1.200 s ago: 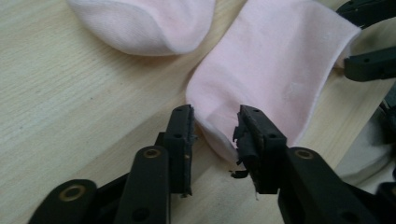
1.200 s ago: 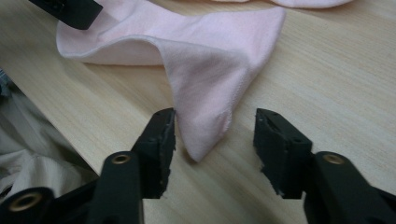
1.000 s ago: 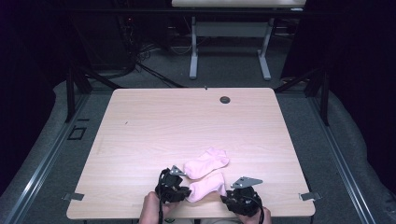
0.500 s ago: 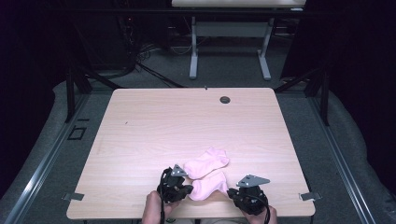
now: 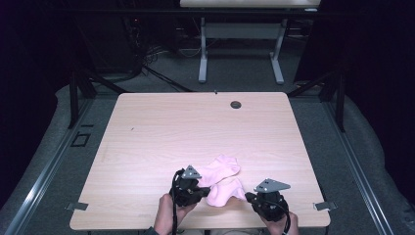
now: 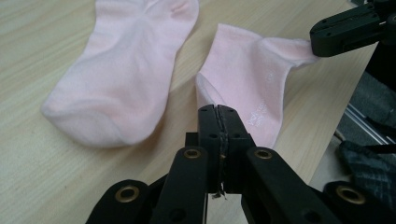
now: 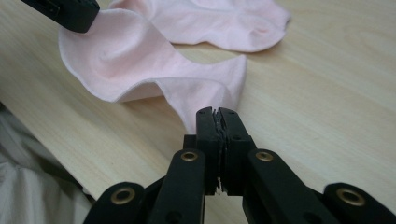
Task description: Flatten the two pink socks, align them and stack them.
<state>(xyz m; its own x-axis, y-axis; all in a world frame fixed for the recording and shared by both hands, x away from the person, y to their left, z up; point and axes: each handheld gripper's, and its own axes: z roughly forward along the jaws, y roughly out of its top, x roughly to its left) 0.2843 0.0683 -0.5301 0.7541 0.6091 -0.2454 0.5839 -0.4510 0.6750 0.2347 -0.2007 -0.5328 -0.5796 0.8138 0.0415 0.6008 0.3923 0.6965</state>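
Two pale pink socks lie near the table's front edge. The far sock [image 5: 222, 166] [image 6: 126, 70] [image 7: 219, 21] rests flat on the wood. The near sock [image 5: 222, 193] [image 6: 254, 74] [image 7: 140, 60] hangs between both grippers, its ends raised and its middle sagging. My left gripper [image 5: 201, 190] [image 6: 218, 112] is shut on one end of it. My right gripper [image 5: 247, 197] [image 7: 217, 114] is shut on the other end, its jaws having just closed on the fabric. Each gripper view also shows the other gripper's black jaw tip pinching the sock farther off.
The light wooden table [image 5: 195, 127] has a small dark round grommet [image 5: 236, 104] near its far edge. The person's hands [image 5: 166, 218] come in over the front edge. Beyond the table are grey floor and another table's legs [image 5: 201, 54].
Both grippers have risen a little with the near sock's ends pinched. The right gripper has shifted slightly to the right, drawing the sock out between them.
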